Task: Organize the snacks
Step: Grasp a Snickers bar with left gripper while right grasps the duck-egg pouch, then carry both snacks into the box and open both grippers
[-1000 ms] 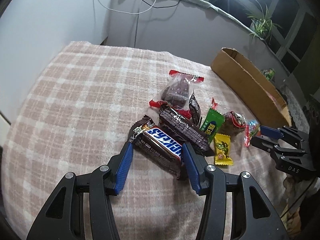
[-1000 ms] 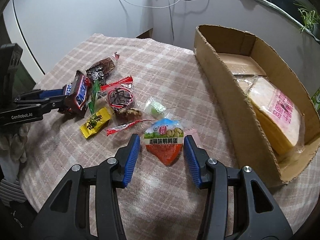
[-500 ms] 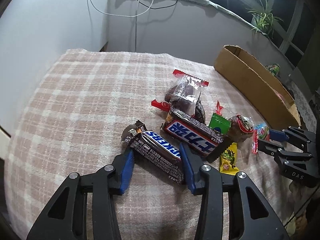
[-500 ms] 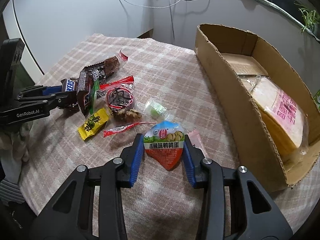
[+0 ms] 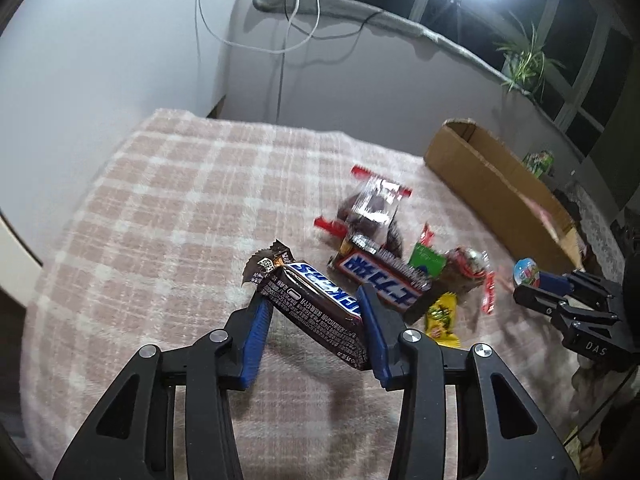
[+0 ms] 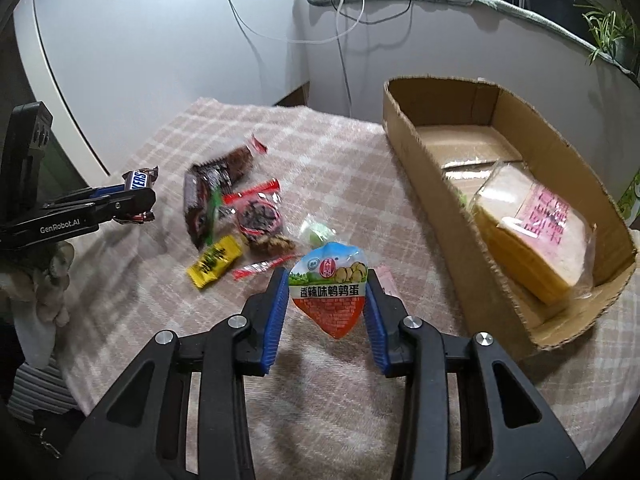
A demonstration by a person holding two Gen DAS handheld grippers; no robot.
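both grippers are gripping a snack each, lifted off the checked cloth

the left gripper (image 5: 312, 312) is clamping a snickers bar (image 5: 316, 306) across its width, blue pads pressing both long sides, jaws partway closed, the bar tilting and hanging clear above the cloth (image 5: 168, 216) near its front edge. the right gripper (image 6: 327, 300) is pinching a quail egg pouch (image 6: 328, 290) the same way, pads touching both its sides, pouch hanging just off the cloth near the front edge, beside the long wall of the cardboard box (image 6: 420, 160). the box is sitting along the right edge with a wrapped pack of bread slices (image 6: 532, 236) inside. the other snacks, including a second snickers (image 5: 380, 280) and a yellow candy (image 6: 214, 262), are lying mid-cloth in a loose pile.
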